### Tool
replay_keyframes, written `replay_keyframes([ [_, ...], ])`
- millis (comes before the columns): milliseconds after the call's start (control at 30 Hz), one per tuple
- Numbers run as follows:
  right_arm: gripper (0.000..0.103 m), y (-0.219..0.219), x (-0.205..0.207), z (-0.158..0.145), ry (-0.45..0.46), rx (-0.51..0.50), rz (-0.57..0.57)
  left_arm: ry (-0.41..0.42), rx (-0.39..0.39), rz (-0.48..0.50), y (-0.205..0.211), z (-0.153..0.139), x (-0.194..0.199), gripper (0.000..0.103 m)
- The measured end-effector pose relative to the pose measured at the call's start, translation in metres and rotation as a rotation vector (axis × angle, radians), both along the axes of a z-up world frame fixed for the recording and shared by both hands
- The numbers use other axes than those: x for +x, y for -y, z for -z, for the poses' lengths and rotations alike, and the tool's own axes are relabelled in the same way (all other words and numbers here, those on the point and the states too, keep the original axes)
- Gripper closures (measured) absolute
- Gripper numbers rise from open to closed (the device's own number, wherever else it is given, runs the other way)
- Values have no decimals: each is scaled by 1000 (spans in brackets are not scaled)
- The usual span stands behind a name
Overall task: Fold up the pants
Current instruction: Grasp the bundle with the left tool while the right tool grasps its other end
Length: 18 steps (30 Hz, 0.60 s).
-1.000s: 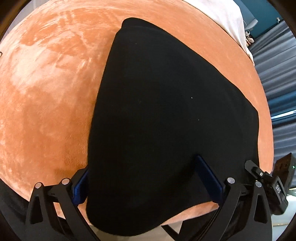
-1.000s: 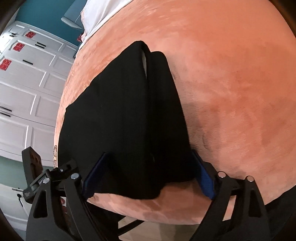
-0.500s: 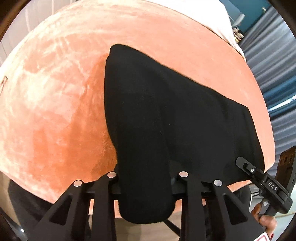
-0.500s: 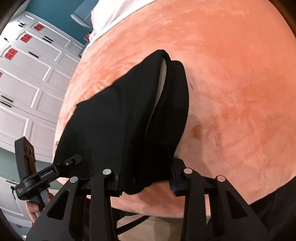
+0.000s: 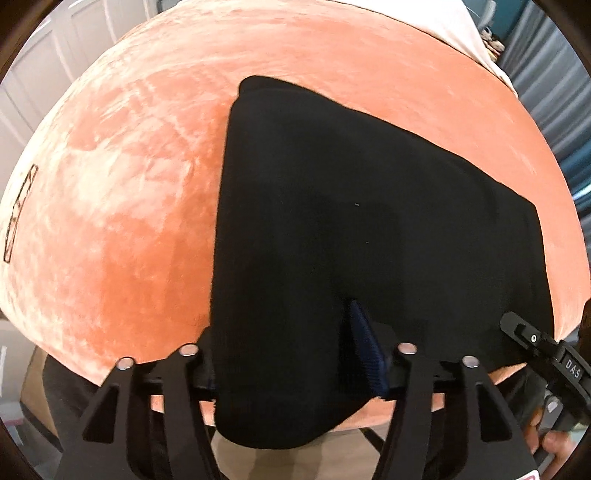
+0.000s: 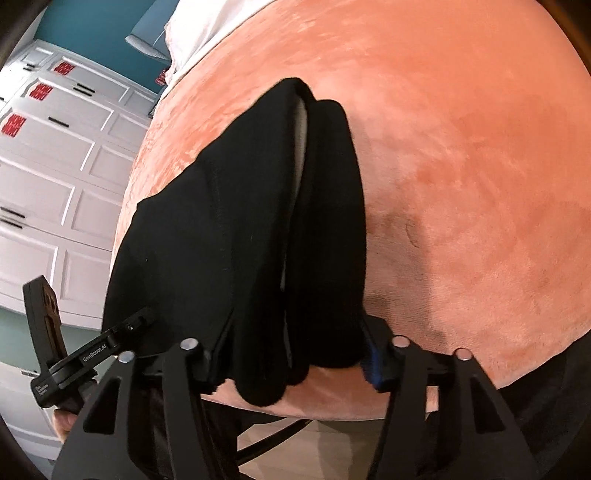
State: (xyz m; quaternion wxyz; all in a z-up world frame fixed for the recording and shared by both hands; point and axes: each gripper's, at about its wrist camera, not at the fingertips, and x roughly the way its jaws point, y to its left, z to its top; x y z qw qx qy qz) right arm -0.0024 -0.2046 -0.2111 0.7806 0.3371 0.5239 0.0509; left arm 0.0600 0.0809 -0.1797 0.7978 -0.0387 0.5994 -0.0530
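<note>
The black pants (image 5: 369, 229) lie folded on an orange plush surface (image 5: 122, 221), near edge hanging a little over the front rim. In the left wrist view they spread as a broad dark wedge, narrow at the far end and wide toward the camera. The left gripper (image 5: 288, 354) straddles the near left portion of the cloth; its fingers have just been opening, and a bunch of fabric sits between them. The right-hand blue pad (image 5: 364, 347) stands free of the fold beside it, so the fingers are apart and not pinching.

In the right wrist view the pants (image 6: 229, 236) show two stacked folds with a pale lining strip in the gap between them. The right gripper (image 6: 295, 354) brackets the near end of these folds; its fingers too have just been opening, with the cloth between them, and whether the pads press on it I cannot tell.

White panelled cabinets (image 6: 48, 177) stand at the left of that view, and a white sheet (image 5: 436, 18) lies beyond the orange surface
</note>
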Motion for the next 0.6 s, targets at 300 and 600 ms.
replay_keyframes([
  [300,32,2,3,10,-17,58,25,1,-1,-53,-9,18,12,5],
  [600,11,-14,8,7,-14,1,-13,-54,-172,-102,-20,36,30,5],
])
